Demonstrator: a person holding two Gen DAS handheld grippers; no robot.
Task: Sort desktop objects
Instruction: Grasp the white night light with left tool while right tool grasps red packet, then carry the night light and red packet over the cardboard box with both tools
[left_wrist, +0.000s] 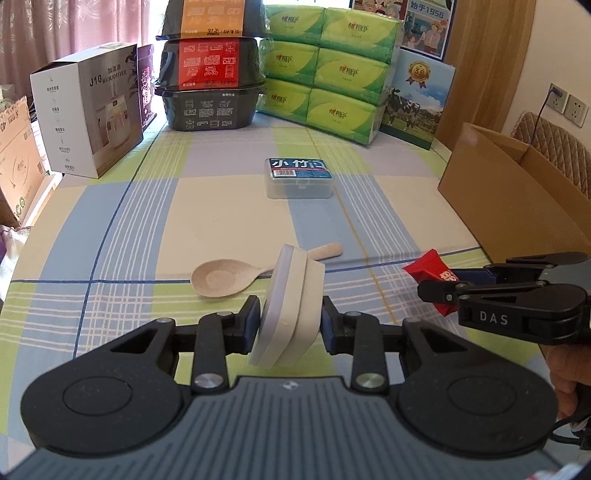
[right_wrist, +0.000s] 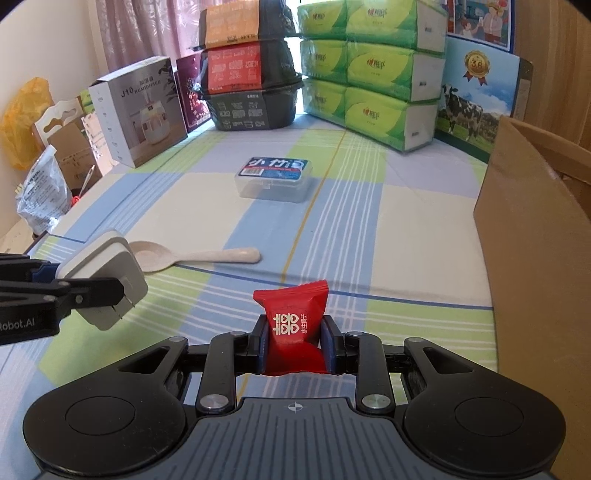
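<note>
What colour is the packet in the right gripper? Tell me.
Red with white characters: the packet shows best in the right wrist view, clamped in the right gripper.

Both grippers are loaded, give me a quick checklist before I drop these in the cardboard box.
1. Left gripper shut on the white charger: ok.
2. Right gripper shut on the red candy packet: ok.
3. Both items lifted off the tablecloth: ok.
4. Cardboard box open on top: ok.
5. Space inside the box: cannot tell, interior is hidden.
6. Spoon and plastic case sorted: not ok, both on the table.
</note>
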